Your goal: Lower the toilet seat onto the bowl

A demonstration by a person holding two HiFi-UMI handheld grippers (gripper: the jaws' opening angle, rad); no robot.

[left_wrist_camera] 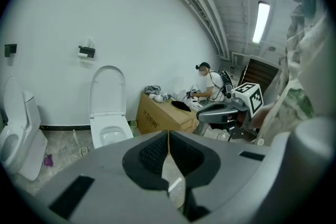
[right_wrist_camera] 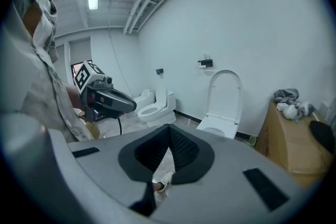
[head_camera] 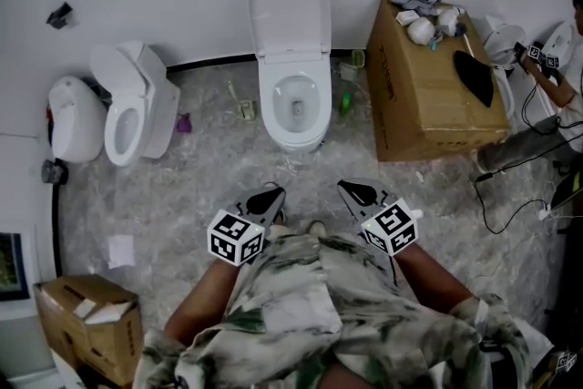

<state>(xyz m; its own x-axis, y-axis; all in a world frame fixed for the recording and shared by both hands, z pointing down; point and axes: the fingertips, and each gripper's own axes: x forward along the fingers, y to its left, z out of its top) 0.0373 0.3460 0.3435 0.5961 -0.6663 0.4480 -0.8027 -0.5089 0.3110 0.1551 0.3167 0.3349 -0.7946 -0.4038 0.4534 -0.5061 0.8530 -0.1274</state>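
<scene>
A white toilet (head_camera: 293,109) stands against the far wall in the head view, its seat and lid (head_camera: 290,9) tipped upright against the wall and the bowl uncovered. The same toilet (left_wrist_camera: 107,128) is far off at the left of the left gripper view and toilet (right_wrist_camera: 223,118) at the right of the right gripper view. My left gripper (head_camera: 271,196) and right gripper (head_camera: 351,189) hover side by side close to my body, well short of the bowl. Both are shut with nothing between the jaws, as the left gripper (left_wrist_camera: 168,136) and right gripper (right_wrist_camera: 169,131) views show.
A second toilet (head_camera: 137,105) and a round white fixture (head_camera: 73,118) stand at the left. A large cardboard box (head_camera: 437,96) with cloths and oddments sits right of the toilet, with a person (head_camera: 560,77) and cables beyond. A green bottle (head_camera: 346,103) and another box (head_camera: 91,323) are on the floor.
</scene>
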